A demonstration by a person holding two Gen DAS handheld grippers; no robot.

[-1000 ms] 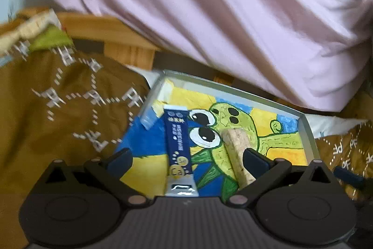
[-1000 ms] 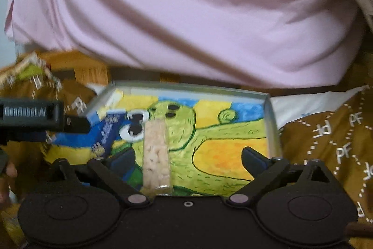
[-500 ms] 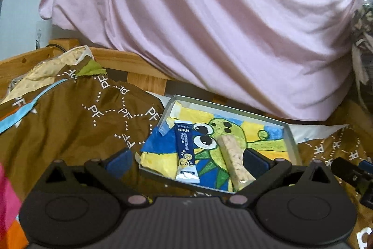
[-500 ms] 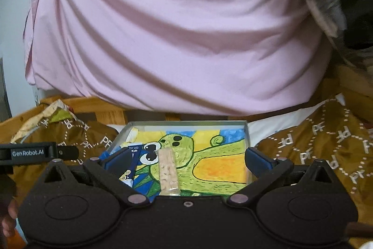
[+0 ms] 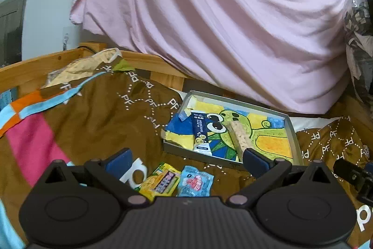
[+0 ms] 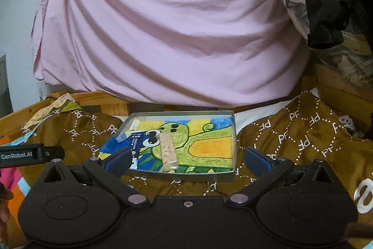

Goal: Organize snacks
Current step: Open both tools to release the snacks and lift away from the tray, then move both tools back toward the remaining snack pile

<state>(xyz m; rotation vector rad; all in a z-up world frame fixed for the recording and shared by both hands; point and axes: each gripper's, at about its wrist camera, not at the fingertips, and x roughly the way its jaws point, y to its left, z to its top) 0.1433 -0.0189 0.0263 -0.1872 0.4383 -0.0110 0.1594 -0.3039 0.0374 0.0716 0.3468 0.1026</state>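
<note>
A shallow metal tray [image 5: 293,132] [image 6: 234,132] with a cartoon picture on its floor lies on a brown blanket. Inside it rest a blue stick sachet [image 5: 200,134] [image 6: 135,141] and a pale cereal bar in clear wrap [image 5: 240,139] [image 6: 168,151]. In front of the tray on the blanket lie a yellow snack packet [image 5: 160,182] and a light blue snack packet [image 5: 195,181]. My left gripper [image 5: 186,161] is open above these two packets, holding nothing. My right gripper [image 6: 186,159] is open and empty, just short of the tray's near rim.
A brown patterned blanket [image 5: 105,118] [image 6: 303,132] covers the bed, with pink, orange and blue patches at the left. A pink sheet [image 5: 221,15] hangs behind. A wooden bed rail [image 5: 42,67] runs along the back. Dark clothing [image 6: 326,4] hangs at the upper right.
Both grippers have pulled back and away from the tray, which now looks smaller. The yellow and light blue packets have come into the left wrist view. The sachet and bar stay in the tray.
</note>
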